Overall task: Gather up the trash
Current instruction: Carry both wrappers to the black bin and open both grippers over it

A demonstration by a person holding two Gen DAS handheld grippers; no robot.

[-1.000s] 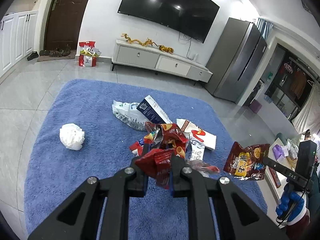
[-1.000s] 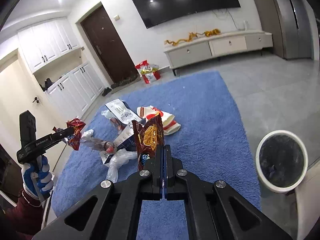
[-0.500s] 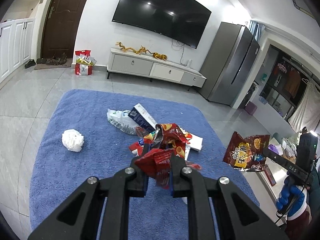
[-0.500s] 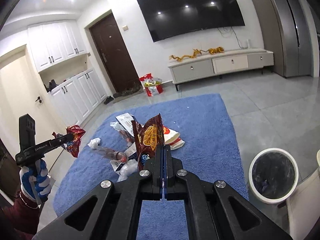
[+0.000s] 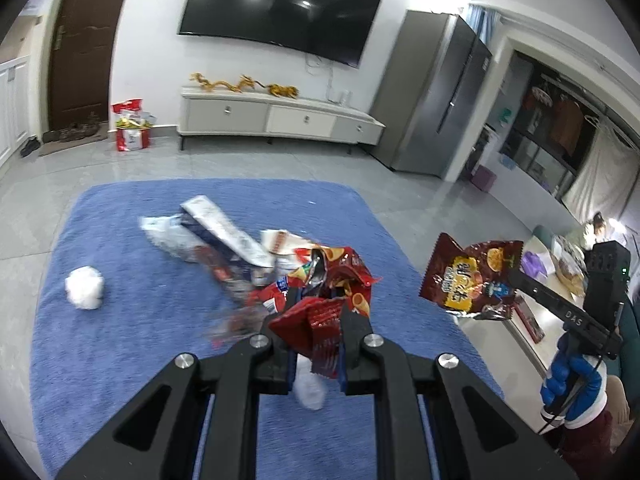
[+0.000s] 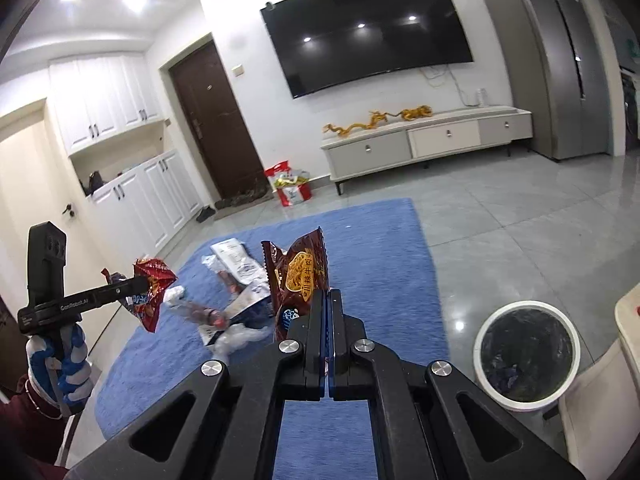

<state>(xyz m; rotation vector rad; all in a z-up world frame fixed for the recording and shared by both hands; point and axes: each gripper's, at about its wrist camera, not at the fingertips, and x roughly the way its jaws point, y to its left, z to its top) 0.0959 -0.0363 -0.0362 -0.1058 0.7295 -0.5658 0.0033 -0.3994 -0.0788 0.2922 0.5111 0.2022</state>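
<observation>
I am holding a crumpled red wrapper (image 5: 320,316) in my left gripper (image 5: 316,320), the jaws pinched on a bunched fold, and a brown snack bag (image 6: 298,280) in my right gripper (image 6: 329,312), whose jaws are pressed nearly flat together on the bag's lower edge. Both are hanging in the air over the blue rug (image 5: 132,320). The bin (image 6: 528,356) is sitting on the tiles off the rug's right side, near my right gripper and well apart from my left.

I am worrying about the red wrapper slipping, since I am gripping only a crushed corner and the foil looks slick. The brown bag is standing tall above the jaws (light, and probably floppy), so I judge it could catch the rim and fall outside. More litter is lying on the rug: a white paper ball (image 5: 85,292), a long carton (image 5: 228,236) and a clear plastic bag (image 6: 240,334), so swinging low could scatter them.
</observation>
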